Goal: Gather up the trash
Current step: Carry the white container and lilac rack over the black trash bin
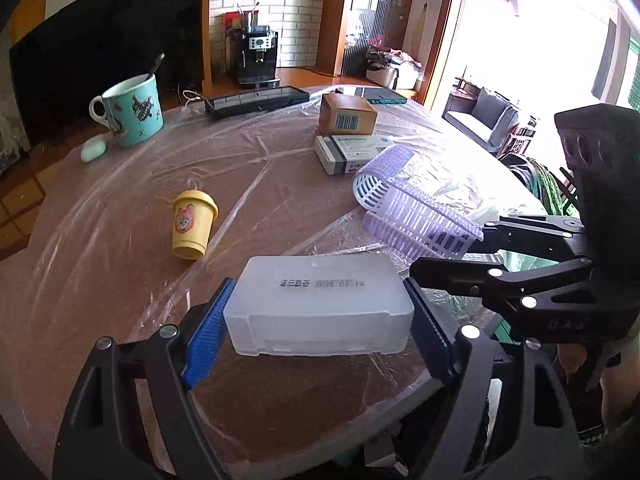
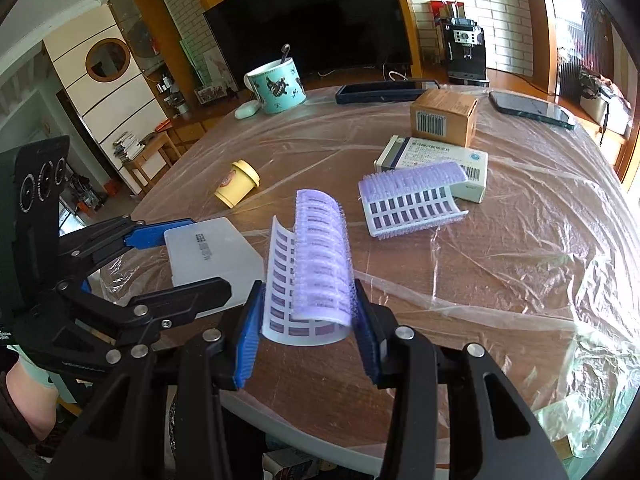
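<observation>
The left gripper [image 1: 318, 316] is clamped on a frosted plastic box [image 1: 318, 304], blue pads pressed to its two short ends, the flat printed face up. Held level like that, near the table's [image 1: 120, 280] front edge, it looks ready to be carried off rather than set down.

The right gripper [image 2: 308, 320] is closed on a purple roller half [image 2: 316, 264] — a curved, bristly shell with rows of slots. The pads pinch its lower end so that it stands upright between them, concave side toward the box. I judge this grip suits a light, springy piece: squeezing across the curve keeps it from twisting out.

Taking the box as landmark: the second roller half [image 2: 412, 204] lies beyond and to the right of it, flat on the plastic sheet [image 2: 520, 240], its far edge touching a white medicine carton [image 2: 436, 160]. A brown carton [image 2: 444, 118] sits just behind that. A yellow cup [image 2: 238, 184] lies tipped on its side beyond the box to the left, well apart from it. Farther back stands a teal mug [image 2: 278, 88] with a spoon in it, and beside the mug a small pale case [image 2: 246, 111].

With both grippers full, the likely next need is a bin — none shows clearly in either view.
</observation>
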`<move>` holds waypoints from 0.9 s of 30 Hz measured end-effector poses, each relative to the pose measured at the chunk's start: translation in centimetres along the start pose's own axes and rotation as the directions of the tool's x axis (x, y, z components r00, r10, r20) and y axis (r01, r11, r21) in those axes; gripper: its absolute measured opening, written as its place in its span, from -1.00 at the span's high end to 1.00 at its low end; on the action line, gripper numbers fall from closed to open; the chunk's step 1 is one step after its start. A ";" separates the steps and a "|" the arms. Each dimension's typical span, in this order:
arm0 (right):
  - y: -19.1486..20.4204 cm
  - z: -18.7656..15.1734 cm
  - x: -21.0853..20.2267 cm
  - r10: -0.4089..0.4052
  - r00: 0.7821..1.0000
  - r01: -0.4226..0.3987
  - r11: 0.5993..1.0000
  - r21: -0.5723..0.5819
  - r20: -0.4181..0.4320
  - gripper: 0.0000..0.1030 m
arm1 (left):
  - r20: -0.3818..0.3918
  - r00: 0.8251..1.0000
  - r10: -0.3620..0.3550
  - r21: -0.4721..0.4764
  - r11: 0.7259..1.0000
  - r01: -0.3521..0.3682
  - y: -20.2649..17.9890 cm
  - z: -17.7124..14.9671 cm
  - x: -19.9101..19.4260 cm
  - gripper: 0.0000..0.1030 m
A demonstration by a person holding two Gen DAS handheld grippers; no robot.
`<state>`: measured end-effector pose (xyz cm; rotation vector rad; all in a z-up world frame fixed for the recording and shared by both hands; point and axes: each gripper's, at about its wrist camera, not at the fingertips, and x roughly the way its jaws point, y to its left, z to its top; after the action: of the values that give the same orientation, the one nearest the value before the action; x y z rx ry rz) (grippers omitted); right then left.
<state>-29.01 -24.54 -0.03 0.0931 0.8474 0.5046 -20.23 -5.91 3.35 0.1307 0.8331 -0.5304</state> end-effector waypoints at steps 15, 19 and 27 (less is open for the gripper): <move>0.7 -0.5 -2.4 0.024 0.999 -0.024 0.999 -0.023 0.031 0.19 | 0.042 0.999 0.034 -0.011 0.999 -0.034 -0.2 -0.6 -2.5 -0.60; 0.9 -0.9 -3.0 0.027 0.999 -0.026 0.999 -0.028 0.036 0.19 | 0.044 0.998 0.040 -0.020 0.999 -0.039 -0.4 -1.1 -3.1 -0.60; 1.0 -2.1 -4.1 0.037 0.999 -0.036 0.999 -0.031 0.036 0.19 | 0.050 0.998 0.044 -0.021 0.999 -0.043 -0.8 -1.8 -4.1 -0.60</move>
<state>-33.20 -25.84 1.65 0.0897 0.8034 0.5480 -24.11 -4.36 5.21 0.1159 0.7842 -0.4825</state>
